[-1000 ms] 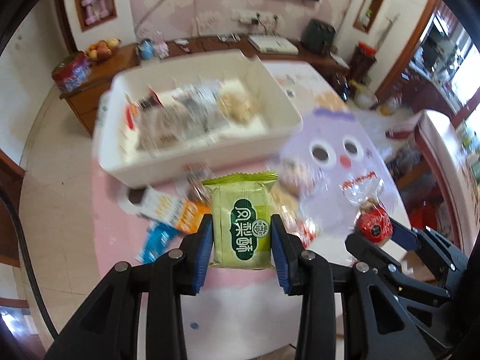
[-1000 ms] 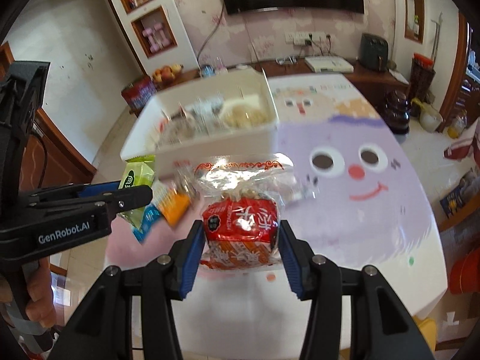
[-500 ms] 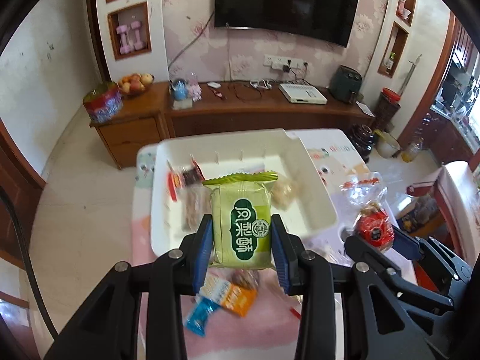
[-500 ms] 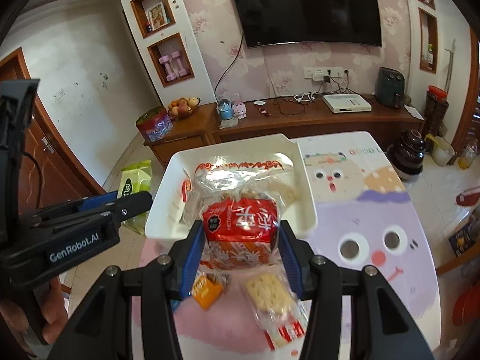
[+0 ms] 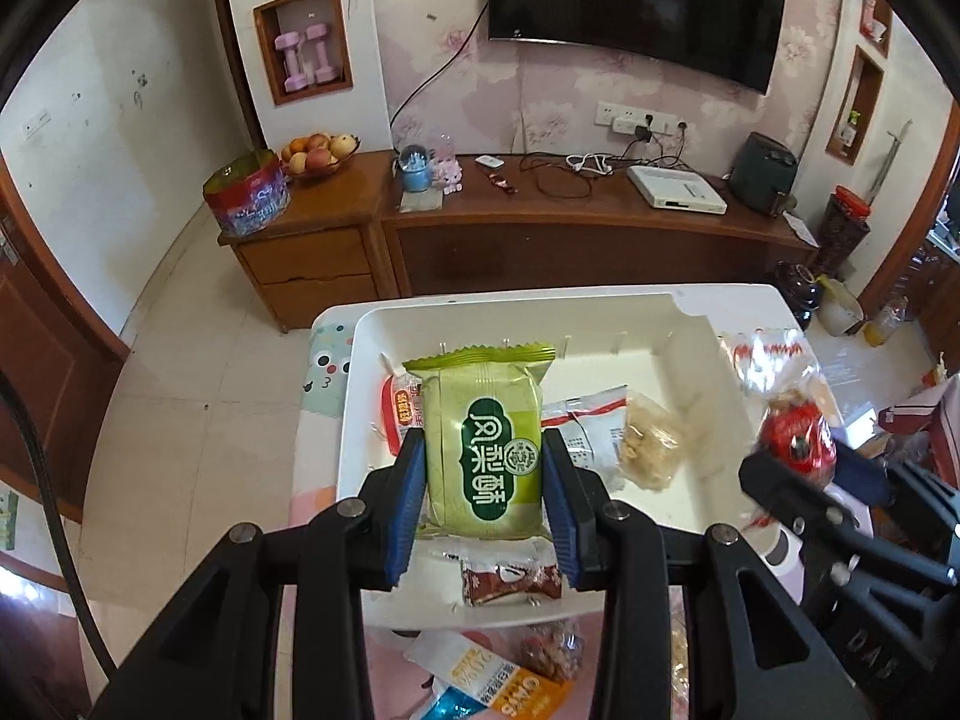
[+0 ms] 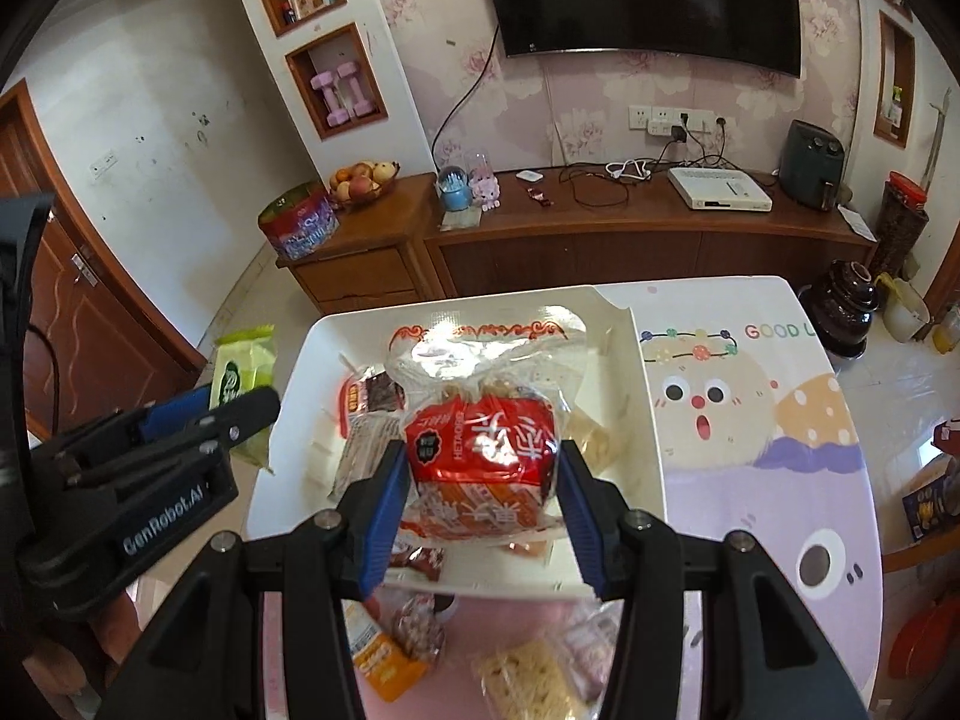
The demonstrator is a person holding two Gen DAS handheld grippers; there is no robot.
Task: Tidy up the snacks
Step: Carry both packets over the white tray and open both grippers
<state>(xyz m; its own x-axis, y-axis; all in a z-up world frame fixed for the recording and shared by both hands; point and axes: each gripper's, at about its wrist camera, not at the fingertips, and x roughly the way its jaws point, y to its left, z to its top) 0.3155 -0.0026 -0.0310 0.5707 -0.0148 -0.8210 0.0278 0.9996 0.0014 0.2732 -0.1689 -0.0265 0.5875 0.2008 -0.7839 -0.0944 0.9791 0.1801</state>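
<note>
Wooden cabinets and a wall-mounted television back a counter covered with a cartoon-print cloth. Near its far edge sits a white tray holding several snack packets. Over the tray, the left gripper clamps a green pastry packet between its blue pads. Beside it, the right gripper pinches a red-labelled clear snack bag. More packets lie by the tray's near edge.

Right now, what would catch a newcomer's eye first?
Two snacks held up over the white bin: a green packet clamped in the left claw, and a red-labelled clear bag in the right claw. More loose snacks lie on the pink table in front of the bin.
</note>
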